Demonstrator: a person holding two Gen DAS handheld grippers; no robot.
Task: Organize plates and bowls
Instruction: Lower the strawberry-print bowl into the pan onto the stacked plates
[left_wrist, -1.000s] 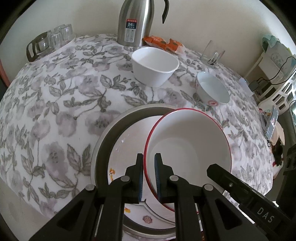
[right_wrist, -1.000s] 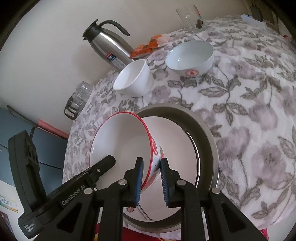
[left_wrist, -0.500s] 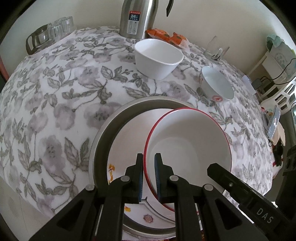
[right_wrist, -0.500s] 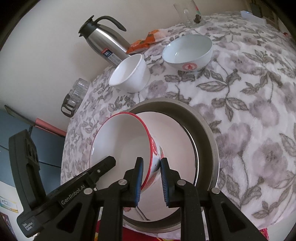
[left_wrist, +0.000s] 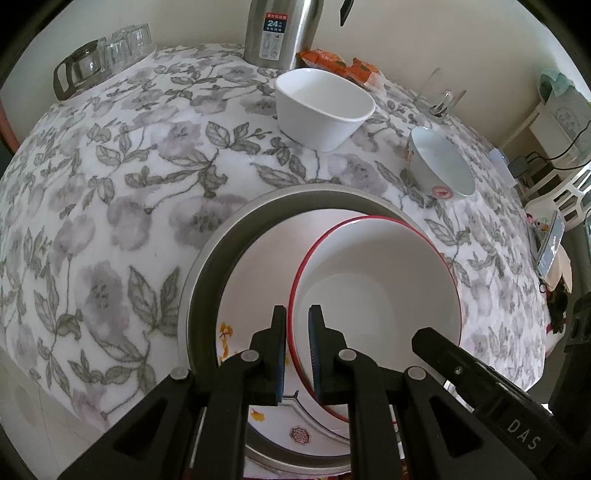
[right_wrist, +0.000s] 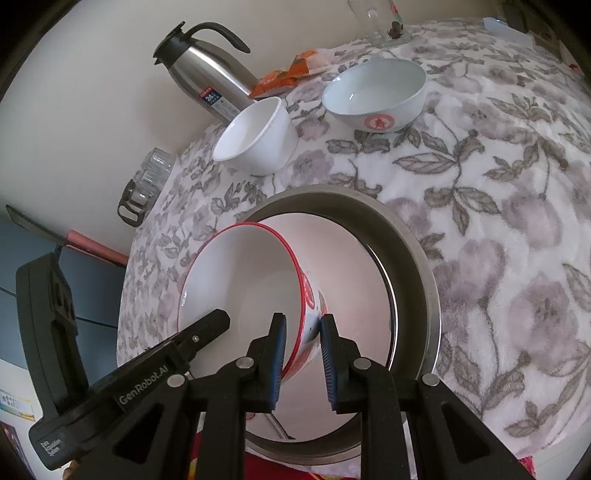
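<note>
A red-rimmed white bowl (left_wrist: 376, 291) (right_wrist: 243, 284) sits tilted inside a white plate (left_wrist: 258, 280) (right_wrist: 354, 266) that lies in a round metal tray (left_wrist: 207, 266) (right_wrist: 413, 243). My left gripper (left_wrist: 296, 325) is shut on the bowl's near rim. My right gripper (right_wrist: 302, 332) is shut on the bowl's opposite wall. A plain white bowl (left_wrist: 323, 107) (right_wrist: 255, 136) and a pale bowl with a red emblem (left_wrist: 441, 168) (right_wrist: 375, 98) stand farther back on the floral cloth.
A steel thermos (left_wrist: 280, 31) (right_wrist: 207, 70), orange snack packets (left_wrist: 336, 62) (right_wrist: 291, 75), a drinking glass (left_wrist: 441, 94) (right_wrist: 380, 18) and a glass jug with cups (left_wrist: 99, 61) (right_wrist: 146, 184) line the table's back edge. Shelves and cables are off to the right (left_wrist: 561, 122).
Both grippers and the held bowl have moved closer to the tray and table; the back bowls and thermos look larger and nearer. The grip has not changed.
</note>
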